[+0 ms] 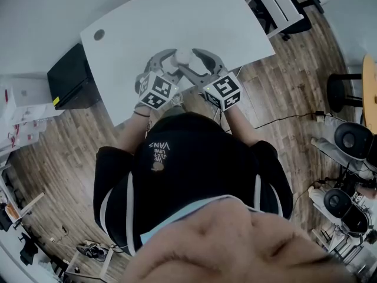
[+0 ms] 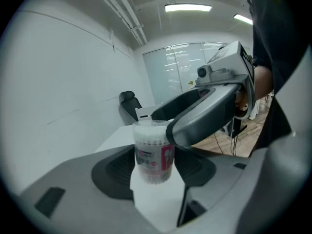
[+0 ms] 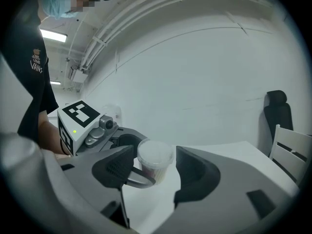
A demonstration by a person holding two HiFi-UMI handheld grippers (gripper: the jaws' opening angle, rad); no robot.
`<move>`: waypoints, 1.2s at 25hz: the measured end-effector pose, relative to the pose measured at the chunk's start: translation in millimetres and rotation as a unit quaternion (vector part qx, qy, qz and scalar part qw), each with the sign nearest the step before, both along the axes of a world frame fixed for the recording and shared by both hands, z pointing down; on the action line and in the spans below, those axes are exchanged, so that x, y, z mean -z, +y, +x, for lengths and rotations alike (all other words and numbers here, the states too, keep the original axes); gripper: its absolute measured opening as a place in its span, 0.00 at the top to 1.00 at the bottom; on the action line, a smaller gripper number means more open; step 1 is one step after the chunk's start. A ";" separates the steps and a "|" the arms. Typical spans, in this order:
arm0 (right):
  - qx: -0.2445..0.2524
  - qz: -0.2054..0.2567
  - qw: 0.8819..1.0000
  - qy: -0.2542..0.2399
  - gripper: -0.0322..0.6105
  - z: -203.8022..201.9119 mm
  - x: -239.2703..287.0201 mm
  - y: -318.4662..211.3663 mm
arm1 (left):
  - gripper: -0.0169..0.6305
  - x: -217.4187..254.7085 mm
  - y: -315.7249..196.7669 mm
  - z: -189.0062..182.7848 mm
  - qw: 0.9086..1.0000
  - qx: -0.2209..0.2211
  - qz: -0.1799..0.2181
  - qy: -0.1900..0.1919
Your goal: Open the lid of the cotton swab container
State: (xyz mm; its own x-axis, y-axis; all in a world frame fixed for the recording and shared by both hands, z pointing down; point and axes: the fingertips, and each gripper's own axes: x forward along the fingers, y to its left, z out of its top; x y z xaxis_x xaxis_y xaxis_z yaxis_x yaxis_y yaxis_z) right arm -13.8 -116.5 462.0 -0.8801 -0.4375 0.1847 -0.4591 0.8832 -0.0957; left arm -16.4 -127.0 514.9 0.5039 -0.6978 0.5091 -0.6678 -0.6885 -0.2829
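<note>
A clear cotton swab container (image 2: 153, 152) with a pink label stands upright between the pads of my left gripper (image 2: 155, 174), which is shut on its body. Its whitish round lid (image 3: 155, 155) sits on top. My right gripper (image 3: 156, 168) is open around the lid, with a thin gap on each side. In the left gripper view, one grey finger (image 2: 209, 115) of the right gripper crosses the container's top edge. In the head view both grippers meet at the container (image 1: 182, 56) near the front edge of the white table (image 1: 177, 10), the left gripper (image 1: 169, 63) to the left and the right gripper (image 1: 197, 63) to the right.
A dark cable hole (image 1: 99, 35) is in the table's far left corner. A black box (image 1: 70, 75) sits on the wood floor left of the table. A white chair (image 1: 283, 5) stands at the table's right end, and a black office chair (image 3: 278, 112) is behind it.
</note>
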 end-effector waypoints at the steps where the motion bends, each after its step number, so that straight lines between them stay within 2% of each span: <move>1: 0.001 0.000 1.000 0.004 0.55 -0.8 -1.5 -0.6 | 0.57 -0.4 0.1 0.3 1.000 -0.002 0.000 -0.002; 10: -0.004 0.000 1.000 0.006 0.56 -2.7 -6.3 -8.8 | 0.57 -1.8 -3.3 -1.6 1.000 -0.015 0.007 -0.013; 17: 0.007 -0.027 0.999 -0.021 0.57 -4.7 -0.5 -9.0 | 0.58 5.9 -1.7 -5.2 1.000 -0.019 0.009 0.022; 26: 0.015 -0.071 0.995 -0.067 0.57 -5.6 5.3 -10.9 | 0.58 9.9 -0.7 -8.6 0.999 -0.020 0.013 0.037; 30: 0.016 -0.076 0.994 -0.074 0.57 -6.7 8.0 -12.1 | 0.58 11.9 -0.9 -9.9 0.999 -0.018 0.012 0.048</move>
